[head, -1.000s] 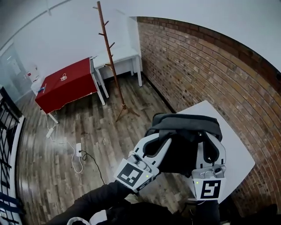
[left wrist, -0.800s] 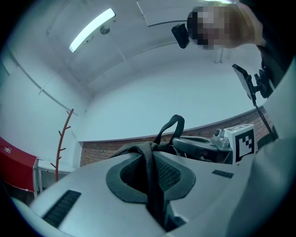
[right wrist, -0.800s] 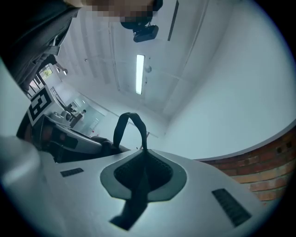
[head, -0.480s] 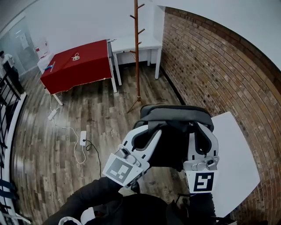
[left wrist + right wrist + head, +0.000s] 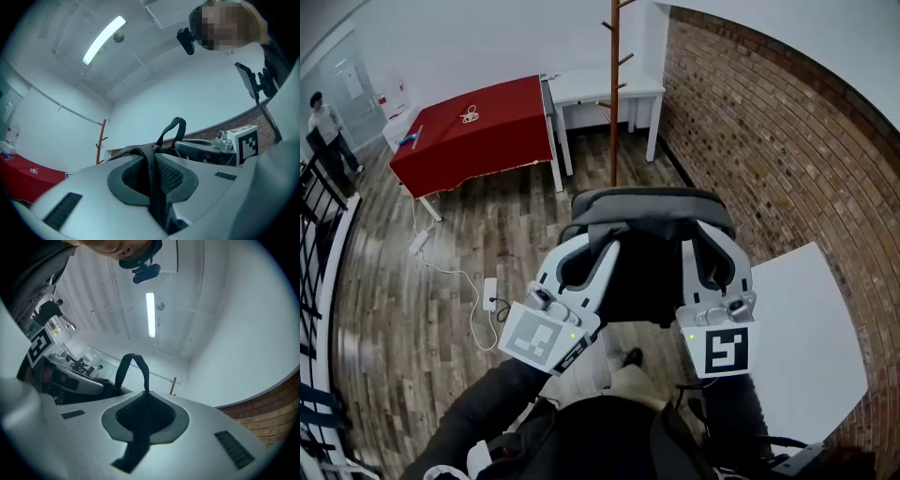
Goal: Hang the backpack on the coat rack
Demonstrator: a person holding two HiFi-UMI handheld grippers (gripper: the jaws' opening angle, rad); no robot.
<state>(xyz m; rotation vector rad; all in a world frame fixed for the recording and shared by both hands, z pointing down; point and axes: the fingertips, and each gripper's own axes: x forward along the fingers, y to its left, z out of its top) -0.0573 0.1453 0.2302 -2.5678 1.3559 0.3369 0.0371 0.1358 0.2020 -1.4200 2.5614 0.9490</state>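
Observation:
I carry a dark grey and black backpack in the air between both grippers. My left gripper is shut on a black shoulder strap, which runs through its closed jaws. My right gripper is shut on the other black strap. The backpack's carry loop stands up between them, and the same carry loop shows in the right gripper view. The wooden coat rack stands straight ahead, beyond the backpack, its pegs bare. The coat rack also shows in the left gripper view.
A brick wall runs along the right. A white table is at my right side, another white table behind the rack, a red-covered table to its left. A power strip and cable lie on the wood floor. A person stands far left.
The view has advanced toward the coat rack, which now stands nearer and straight ahead. Both grippers moved with the backpack, still holding it. The white side table has slid back to the right.

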